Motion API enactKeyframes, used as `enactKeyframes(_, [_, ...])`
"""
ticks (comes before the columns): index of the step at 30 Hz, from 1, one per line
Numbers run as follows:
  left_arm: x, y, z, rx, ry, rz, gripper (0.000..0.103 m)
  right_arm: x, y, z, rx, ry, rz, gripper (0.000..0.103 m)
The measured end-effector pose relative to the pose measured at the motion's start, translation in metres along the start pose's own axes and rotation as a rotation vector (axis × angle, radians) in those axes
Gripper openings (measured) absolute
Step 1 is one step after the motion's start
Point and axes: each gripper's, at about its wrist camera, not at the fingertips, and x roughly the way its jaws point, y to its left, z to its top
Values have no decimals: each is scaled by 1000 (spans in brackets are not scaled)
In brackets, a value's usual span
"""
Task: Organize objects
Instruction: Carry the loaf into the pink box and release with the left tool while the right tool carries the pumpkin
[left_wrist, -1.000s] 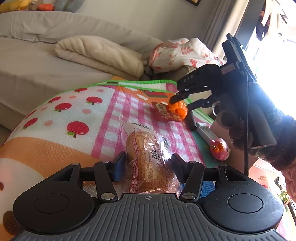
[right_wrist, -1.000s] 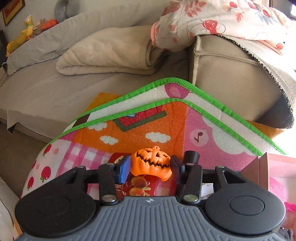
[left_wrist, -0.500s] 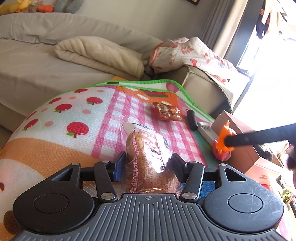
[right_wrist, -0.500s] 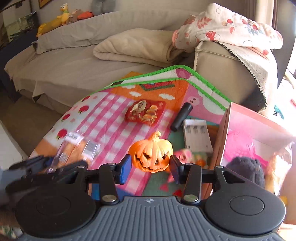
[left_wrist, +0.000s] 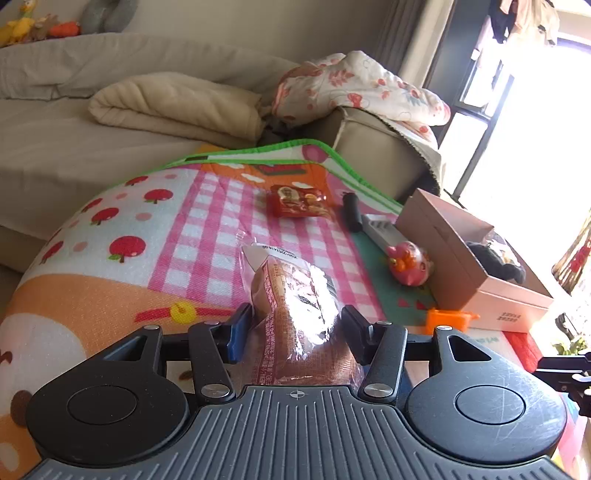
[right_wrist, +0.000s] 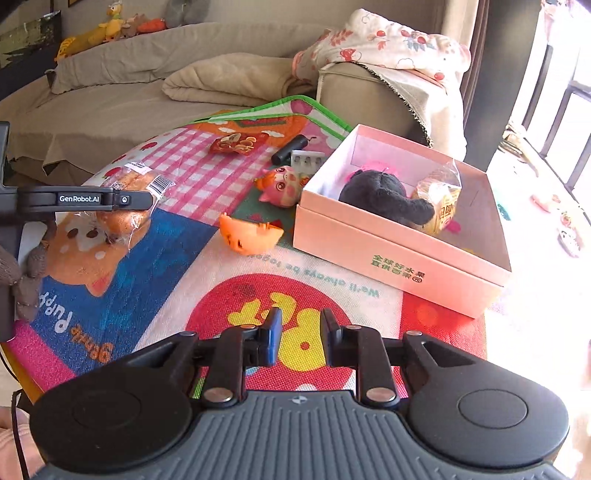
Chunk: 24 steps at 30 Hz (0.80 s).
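While pinching crinkly clear-wrapped bread bun (left_wrist: 295, 314), left gripper (left_wrist: 297, 325) risks slip; right gripper (right_wrist: 298, 341) fingers apart, empty; orange plastic pumpkin (right_wrist: 249, 236) outside pink cardboard box (right_wrist: 399, 254).

A colourful play mat (right_wrist: 177, 258) carries everything, its far edge trimmed in green and folded up against the sofa (right_wrist: 110, 107). On its pink checked patch, far off, lies a red snack packet (right_wrist: 236, 144). Right of that sit a black cylinder (right_wrist: 288, 149) and a white tray (right_wrist: 306, 160) touching it. Nearer comes a pink toy animal (right_wrist: 282, 184), just beside the left wall of an open pink box (right_wrist: 399, 258). An orange pumpkin toy (right_wrist: 249, 234) lies tipped over (face downwards) on the mat, near the box's near-left corner. The box rests partly on a red circle printed with yellow letters.
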Motion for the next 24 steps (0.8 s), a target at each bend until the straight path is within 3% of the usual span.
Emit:
enactKeyframes(4, [-12, -23, 4, 53, -3, -48, 57, -1, 0, -6, 42, -55, 30, 65])
enactKeyframes(10, [-15, -33, 6, 57, 1, -80, 57, 34, 23, 17, 50, -107, 58, 84])
enactKeyframes(17, [-24, -16, 0, 51, 18, -72, 57, 79, 48, 27, -33, -53, 80, 84])
enactKeyframes(24, [-21, -9, -4, 38, 30, -82, 57, 85, 42, 29, -3, -39, 84, 50])
